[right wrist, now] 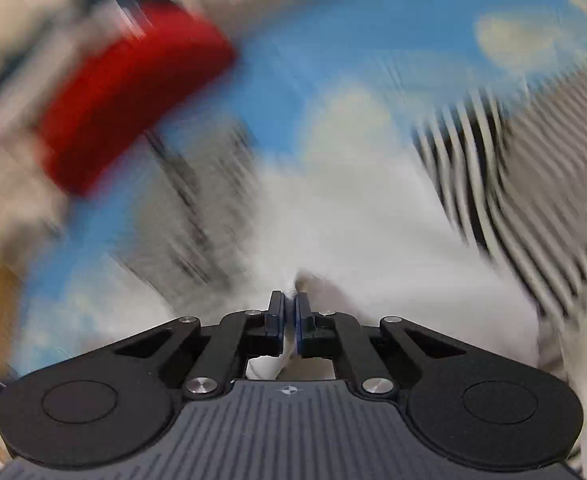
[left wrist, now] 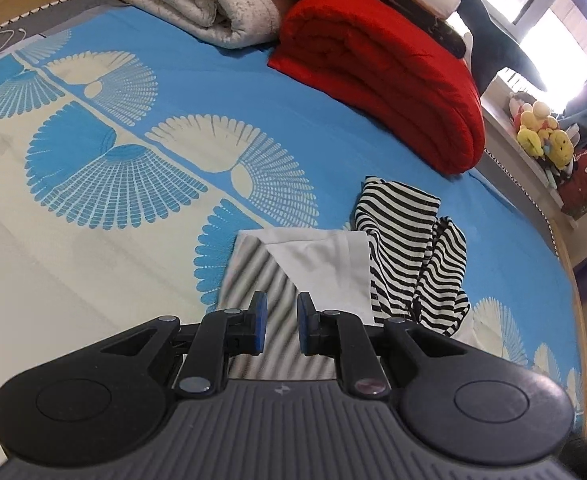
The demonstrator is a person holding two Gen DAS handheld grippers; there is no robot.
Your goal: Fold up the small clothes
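Clothes lie on a blue-and-cream bedsheet [left wrist: 93,272] patterned with fans: at about five o'clock from the sheet's middle in the left wrist view, a black-and-white striped garment [left wrist: 409,256] is bunched beside a white cloth [left wrist: 321,264] folded over its pale inner side, with a rolled red quilt [left wrist: 385,92] at one o'clock and a folded cream blanket [left wrist: 197,0] at twelve. Smaller, the left gripper [left wrist: 281,326] hovers over the garment's near edge, fingers spread and holding nothing. Though heavily blurred, the right wrist view shows the right gripper [right wrist: 288,322] pinching white fabric.
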